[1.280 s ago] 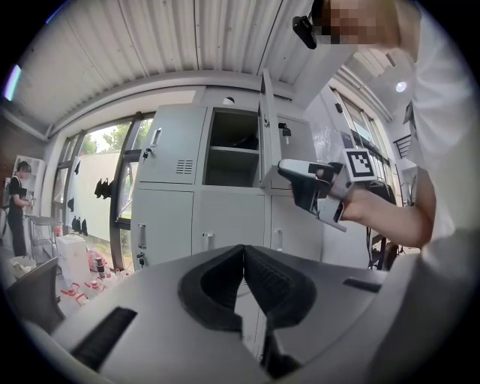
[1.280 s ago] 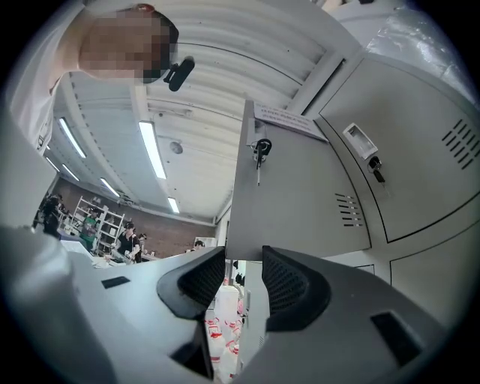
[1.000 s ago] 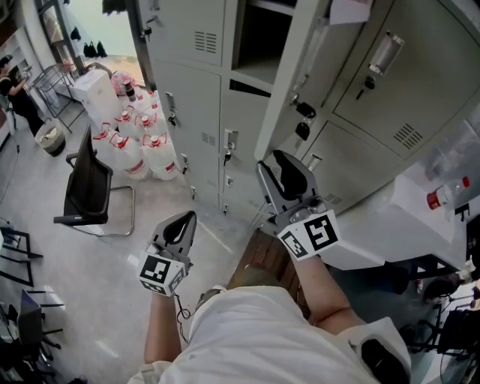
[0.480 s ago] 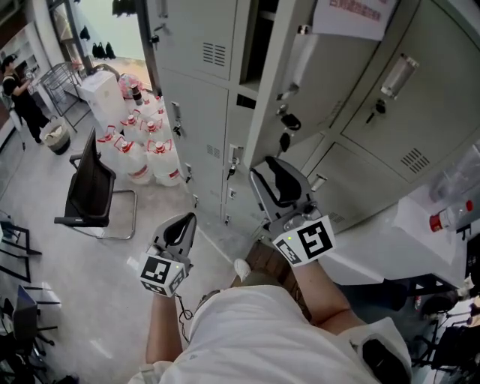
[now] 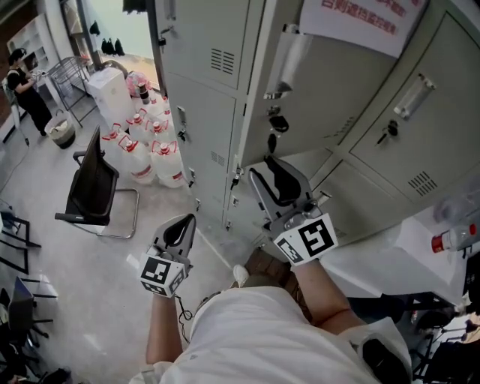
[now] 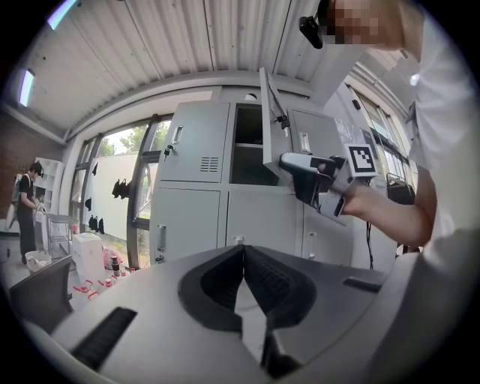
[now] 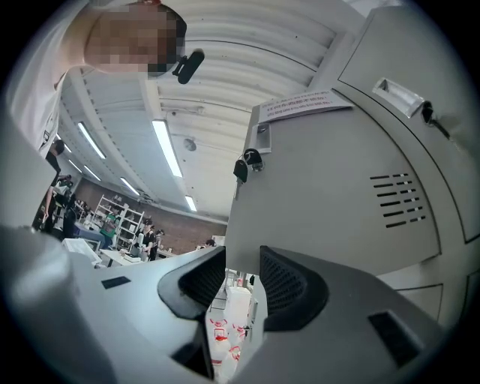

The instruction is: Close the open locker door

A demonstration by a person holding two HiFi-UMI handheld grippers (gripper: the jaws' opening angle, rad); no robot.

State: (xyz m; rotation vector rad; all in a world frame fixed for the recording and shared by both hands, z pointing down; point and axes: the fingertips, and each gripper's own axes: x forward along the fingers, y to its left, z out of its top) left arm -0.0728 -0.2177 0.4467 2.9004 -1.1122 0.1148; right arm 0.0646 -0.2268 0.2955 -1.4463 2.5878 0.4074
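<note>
The open grey locker door (image 5: 330, 90) bears a paper sign (image 5: 360, 19), and a key (image 5: 276, 124) hangs at its free edge. My right gripper (image 5: 277, 169) is raised just below that edge, open, with nothing pressed between its pads. In the right gripper view the door (image 7: 337, 172) fills the right side and its edge lines up with the gap of my right gripper (image 7: 242, 274). My left gripper (image 5: 180, 225) hangs lower left, shut and empty. The left gripper view shows my left gripper (image 6: 244, 259), the dark open compartment (image 6: 251, 146) and the door (image 6: 268, 124) standing out.
More grey lockers (image 5: 202, 82) run left of the door. Several water jugs (image 5: 150, 150) and a black chair (image 5: 94, 187) stand on the floor to the left. A white table (image 5: 405, 232) with a bottle (image 5: 450, 240) is at the right. A person (image 5: 26, 86) stands far left.
In the head view the door has come to cover the dark locker opening that showed a second ago. The sign has come into view. Both grippers keep about the same place.
</note>
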